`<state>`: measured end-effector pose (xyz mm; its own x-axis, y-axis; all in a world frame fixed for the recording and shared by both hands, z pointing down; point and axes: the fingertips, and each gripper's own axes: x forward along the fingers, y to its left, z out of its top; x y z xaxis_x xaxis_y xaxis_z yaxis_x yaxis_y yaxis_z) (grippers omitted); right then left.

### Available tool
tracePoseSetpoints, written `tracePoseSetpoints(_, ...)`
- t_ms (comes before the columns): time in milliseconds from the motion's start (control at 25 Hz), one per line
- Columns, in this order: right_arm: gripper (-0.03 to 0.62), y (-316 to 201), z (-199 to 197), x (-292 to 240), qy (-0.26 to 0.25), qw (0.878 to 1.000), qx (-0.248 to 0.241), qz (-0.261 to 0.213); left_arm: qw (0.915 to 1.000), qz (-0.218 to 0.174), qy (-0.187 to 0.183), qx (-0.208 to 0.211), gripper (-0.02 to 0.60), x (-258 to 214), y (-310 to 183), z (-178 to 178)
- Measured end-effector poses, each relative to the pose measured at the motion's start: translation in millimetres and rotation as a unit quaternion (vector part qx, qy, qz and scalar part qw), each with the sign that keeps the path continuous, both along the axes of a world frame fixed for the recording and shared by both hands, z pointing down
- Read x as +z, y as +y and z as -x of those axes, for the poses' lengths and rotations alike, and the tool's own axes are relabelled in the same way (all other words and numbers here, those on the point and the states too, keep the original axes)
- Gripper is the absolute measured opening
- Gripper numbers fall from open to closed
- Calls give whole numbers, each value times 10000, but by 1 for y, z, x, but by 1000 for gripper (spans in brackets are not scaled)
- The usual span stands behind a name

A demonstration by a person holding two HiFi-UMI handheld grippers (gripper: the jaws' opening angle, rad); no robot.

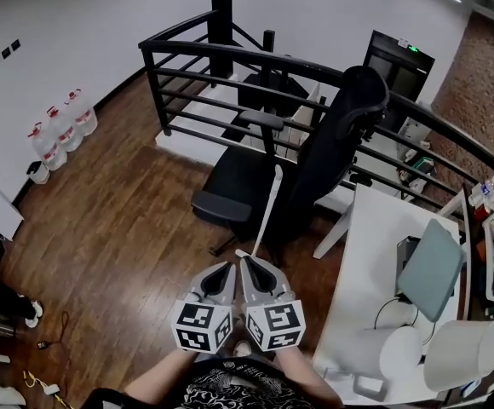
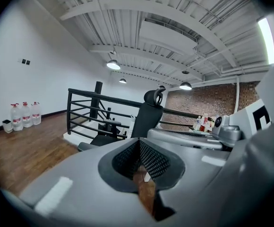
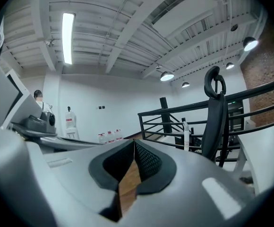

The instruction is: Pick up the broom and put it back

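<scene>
The grey plastic left gripper [image 1: 227, 267] and right gripper [image 1: 248, 262] have their mesh-lined jaws pressed together, empty. A slim white broom [image 1: 268, 204] leans against a black office chair [image 1: 324, 160] on a glossy wood-plank floor [image 1: 119, 220].

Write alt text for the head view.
Left tool and right tool, side by side, shut and empty, point toward a white broom leaning on a black chair beside a railing. Wood floor; white table at right.

The brown wooden plank floor [image 1: 119, 194] looked glossy and smooth, the black metal railing [image 1: 204, 54] matt, the red brick wall [image 1: 485, 83] rough. The matt grey plastic left tongs [image 2: 139, 142] and right tongs [image 3: 134, 144] carried black dimpled pads [image 2: 151, 160].
</scene>
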<state>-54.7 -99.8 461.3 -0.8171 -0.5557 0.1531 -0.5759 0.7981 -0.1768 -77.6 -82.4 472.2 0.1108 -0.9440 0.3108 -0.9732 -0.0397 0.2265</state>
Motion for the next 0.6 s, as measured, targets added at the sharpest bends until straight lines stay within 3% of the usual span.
tracePoseSetpoints(600, 14, -142, 8, 34, 254, 9950, 961, 14, 9969, 14, 74, 787, 3, 8, -136, 19)
